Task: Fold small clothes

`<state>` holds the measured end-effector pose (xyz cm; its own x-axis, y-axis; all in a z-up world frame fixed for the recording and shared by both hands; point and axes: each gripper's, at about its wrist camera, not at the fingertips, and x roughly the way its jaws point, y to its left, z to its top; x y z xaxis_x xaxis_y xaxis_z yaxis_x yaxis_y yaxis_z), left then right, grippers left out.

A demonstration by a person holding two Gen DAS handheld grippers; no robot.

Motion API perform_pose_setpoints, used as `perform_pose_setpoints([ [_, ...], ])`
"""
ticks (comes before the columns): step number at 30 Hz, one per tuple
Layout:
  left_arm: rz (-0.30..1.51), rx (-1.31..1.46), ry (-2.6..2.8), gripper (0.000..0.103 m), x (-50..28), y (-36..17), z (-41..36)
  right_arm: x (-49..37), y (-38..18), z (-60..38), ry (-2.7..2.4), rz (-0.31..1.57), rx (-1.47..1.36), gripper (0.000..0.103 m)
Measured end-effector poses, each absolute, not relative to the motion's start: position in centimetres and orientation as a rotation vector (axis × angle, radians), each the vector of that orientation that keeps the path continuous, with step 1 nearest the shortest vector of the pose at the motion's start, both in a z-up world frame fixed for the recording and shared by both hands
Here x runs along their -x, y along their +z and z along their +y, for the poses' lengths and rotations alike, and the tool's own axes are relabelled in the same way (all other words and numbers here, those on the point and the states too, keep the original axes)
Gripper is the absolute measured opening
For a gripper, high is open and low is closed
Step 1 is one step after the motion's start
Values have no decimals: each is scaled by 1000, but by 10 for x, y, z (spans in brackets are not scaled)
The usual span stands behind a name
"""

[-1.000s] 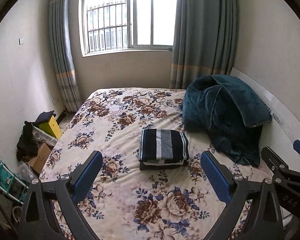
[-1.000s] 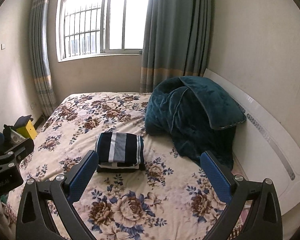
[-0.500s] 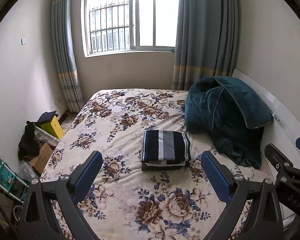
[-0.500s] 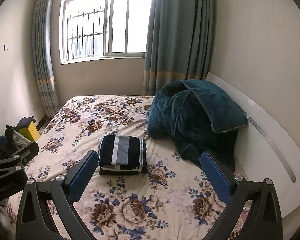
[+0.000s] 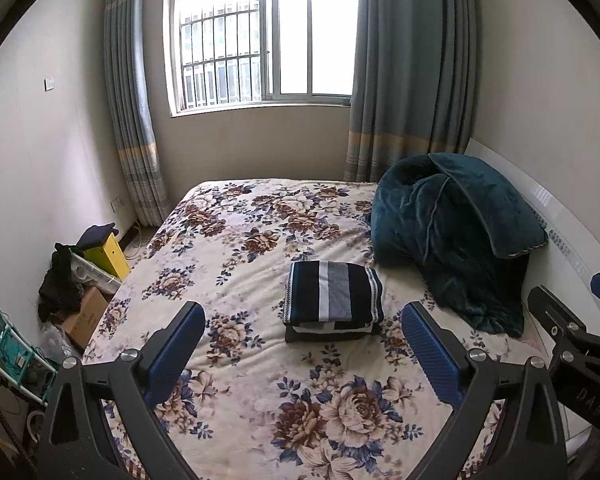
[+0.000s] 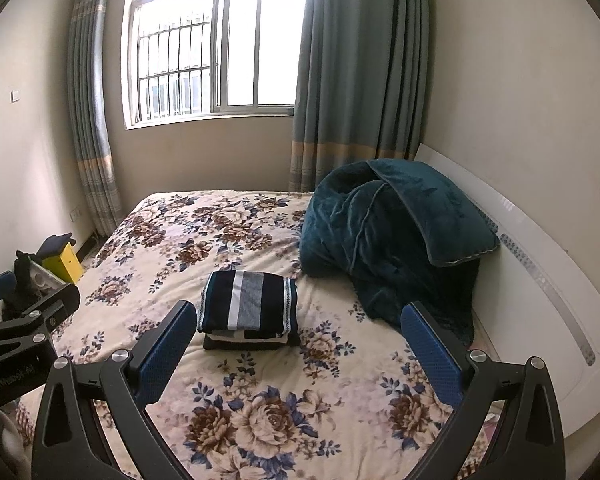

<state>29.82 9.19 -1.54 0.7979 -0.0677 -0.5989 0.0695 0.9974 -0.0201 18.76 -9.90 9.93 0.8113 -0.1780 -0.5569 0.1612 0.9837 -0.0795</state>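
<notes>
Two tools held wide and empty, left tool [image 5: 303,334], right tool [image 6: 298,330], folded striped clothes [image 5: 333,297] stacked on floral bed [image 5: 236,248]

I see soft striped knit cloth on the folded clothes [image 5: 334,296], a matt fleecy floral bedspread [image 5: 260,240], a plush velvety teal quilt [image 5: 452,236], and a smooth glossy white headboard [image 6: 540,280].

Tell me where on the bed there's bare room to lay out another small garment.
Free: the floral bedspread left of the folded stack, out to the bed's left edge, and the near strip in front of the stack. Crowded: the right side, where the teal blanket is heaped against the white headboard.
</notes>
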Motion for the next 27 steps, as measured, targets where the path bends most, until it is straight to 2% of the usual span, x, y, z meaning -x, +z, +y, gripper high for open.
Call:
perform_pose_setpoints([
  [27,643,-2,-73,101,-297,-16,93,-188,96,-96,-182,590,29,103],
])
